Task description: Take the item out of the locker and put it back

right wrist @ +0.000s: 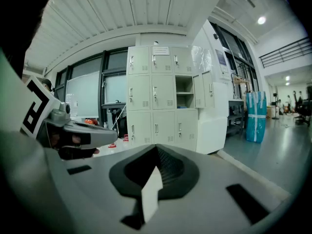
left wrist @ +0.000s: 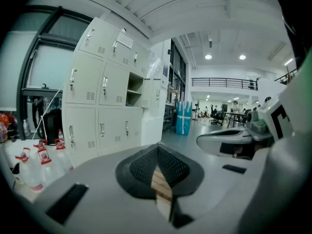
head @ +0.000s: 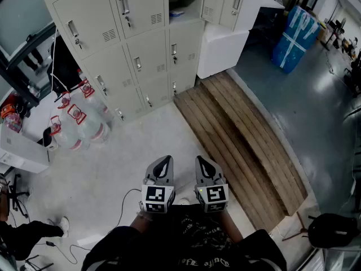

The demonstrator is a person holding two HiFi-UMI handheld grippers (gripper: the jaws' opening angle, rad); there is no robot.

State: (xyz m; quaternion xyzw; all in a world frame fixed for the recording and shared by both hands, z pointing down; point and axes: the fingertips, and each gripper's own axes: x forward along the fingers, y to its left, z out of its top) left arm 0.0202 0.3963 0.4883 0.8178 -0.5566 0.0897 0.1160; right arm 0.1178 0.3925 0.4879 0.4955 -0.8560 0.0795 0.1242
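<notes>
A cream locker bank [head: 130, 44] stands across the floor ahead of me. One upper compartment [head: 185, 7] is open, with its door [head: 232, 3] swung to the right. A small bluish item [head: 176, 14] lies on its shelf; I cannot make out what it is. My left gripper [head: 165, 160] and right gripper [head: 201, 160] are held side by side close to my body, far from the lockers. Both are shut with nothing in them. In the left gripper view the left gripper's [left wrist: 158, 149] tips meet. In the right gripper view the right gripper [right wrist: 157, 150] points at the open compartment [right wrist: 184, 92].
Large water bottles [head: 79, 123] with red caps stand by the lockers' left end. A low wooden platform [head: 242, 151] runs along the right, with a white block [head: 223, 49] at its far end. A blue wrapped bundle [head: 294, 38] stands beyond. A cable [head: 121, 205] trails on the floor.
</notes>
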